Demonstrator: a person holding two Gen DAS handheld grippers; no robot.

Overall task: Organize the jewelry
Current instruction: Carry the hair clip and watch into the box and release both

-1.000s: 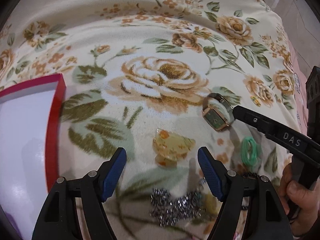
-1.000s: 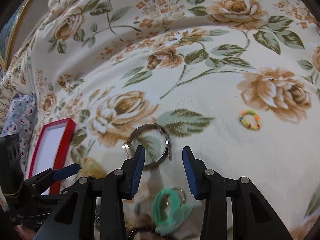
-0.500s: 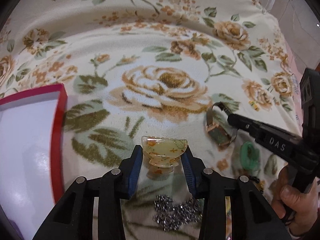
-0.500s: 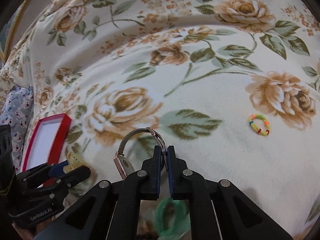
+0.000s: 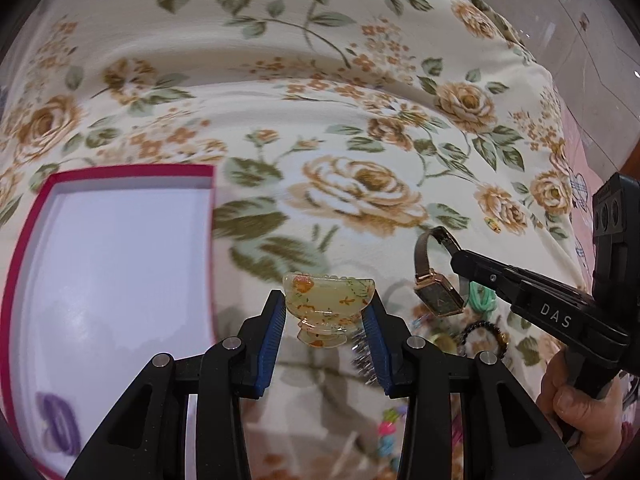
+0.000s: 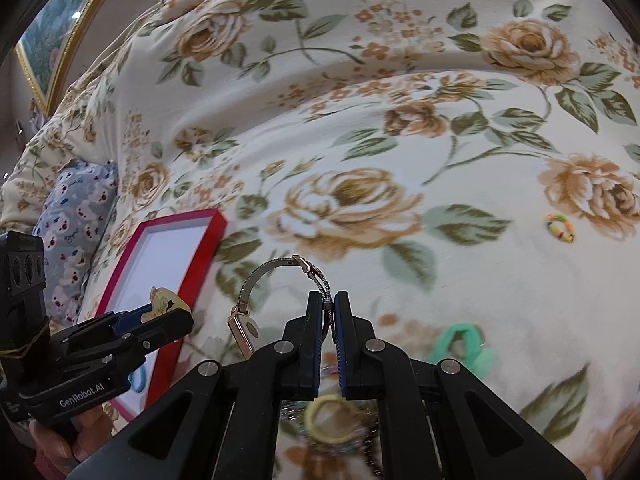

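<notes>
My left gripper is shut on a translucent yellow hair claw clip and holds it above the floral blanket, just right of the red-rimmed white box. In the right wrist view the same clip shows in the left gripper, by the box's right edge. My right gripper is shut on the mesh strap of a wristwatch, whose rectangular case hangs to the left. From the left wrist view the watch dangles from the right gripper.
A purple hair tie lies in the box. A green scrunchie, a yellow hair tie, a dark bead bracelet and a silver chain lie on the blanket below the grippers. A multicoloured ring sits at the right. A patterned pillow lies left.
Both grippers closed, the left on the hair clip and the right on the watch strap. Both then lifted their items off the blanket, and the left moved toward the red box.
</notes>
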